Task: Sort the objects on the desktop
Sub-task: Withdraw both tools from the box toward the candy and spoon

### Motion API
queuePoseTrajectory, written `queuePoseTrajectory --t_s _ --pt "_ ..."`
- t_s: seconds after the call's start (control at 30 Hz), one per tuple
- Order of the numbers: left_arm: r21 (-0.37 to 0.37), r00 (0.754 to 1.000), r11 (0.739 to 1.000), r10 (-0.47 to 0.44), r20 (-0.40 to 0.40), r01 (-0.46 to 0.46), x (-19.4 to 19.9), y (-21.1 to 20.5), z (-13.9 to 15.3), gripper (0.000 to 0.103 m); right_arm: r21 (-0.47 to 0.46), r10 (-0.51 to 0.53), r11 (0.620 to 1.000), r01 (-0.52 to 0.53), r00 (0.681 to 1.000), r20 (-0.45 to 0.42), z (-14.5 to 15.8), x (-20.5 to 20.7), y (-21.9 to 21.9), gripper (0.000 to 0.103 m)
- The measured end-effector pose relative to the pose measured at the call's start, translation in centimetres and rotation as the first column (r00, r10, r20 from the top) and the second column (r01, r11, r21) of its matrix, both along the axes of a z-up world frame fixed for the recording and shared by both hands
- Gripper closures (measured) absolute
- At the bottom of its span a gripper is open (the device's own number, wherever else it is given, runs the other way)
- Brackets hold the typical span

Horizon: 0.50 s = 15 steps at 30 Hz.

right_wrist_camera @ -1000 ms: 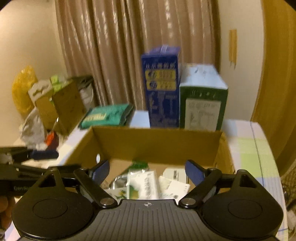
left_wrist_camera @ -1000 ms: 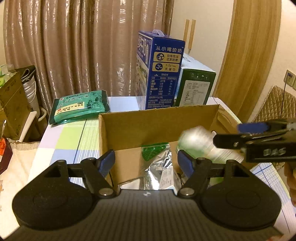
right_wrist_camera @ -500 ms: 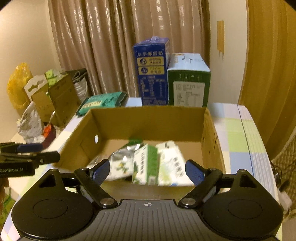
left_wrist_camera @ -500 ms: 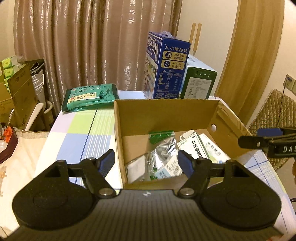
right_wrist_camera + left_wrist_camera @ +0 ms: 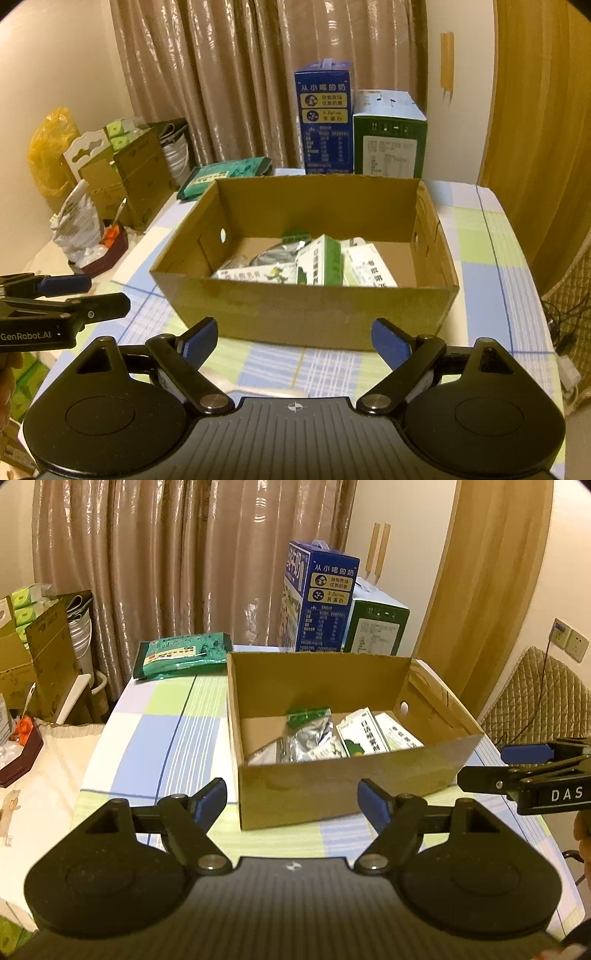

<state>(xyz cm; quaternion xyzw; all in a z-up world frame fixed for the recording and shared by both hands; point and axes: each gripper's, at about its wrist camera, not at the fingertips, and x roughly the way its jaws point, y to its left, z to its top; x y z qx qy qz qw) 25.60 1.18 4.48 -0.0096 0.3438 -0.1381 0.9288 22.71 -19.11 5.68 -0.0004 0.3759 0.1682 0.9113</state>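
Filling the centre of the left wrist view, the cardboard box (image 5: 332, 771) holds packets on the table (image 5: 155, 746); the left gripper (image 5: 291, 801) is opening, empty. In the right wrist view, the right gripper (image 5: 295, 338) gapes empty at lower centre, below the box.

We hold our left gripper (image 5: 291, 803) tilted downward, its jaws opening with nothing between them; our right gripper (image 5: 294, 341) points down likewise, jaws spread wide and empty; each shows at the edge of the other's view, side by side and apart.
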Motion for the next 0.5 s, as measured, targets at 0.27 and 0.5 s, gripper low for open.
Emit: queuePoseTrajectory --t_s 0.27,0.5 --pt "0.004 1.0 1.0 0.005 -0.005 -0.005 -3.3 0.6 0.1 0.023 0.0 -0.011 1.0 0.011 1.0 -0.003 0.2 -2.8 -0.9 0.011" --pt "0.043 0.999 0.999 0.029 -0.017 -0.029 -6.1 2.3 -0.8 0.016 -0.004 -0.015 1.0 0.015 0.999 -0.036 -1.5 -5.5 -2.1 0.01"
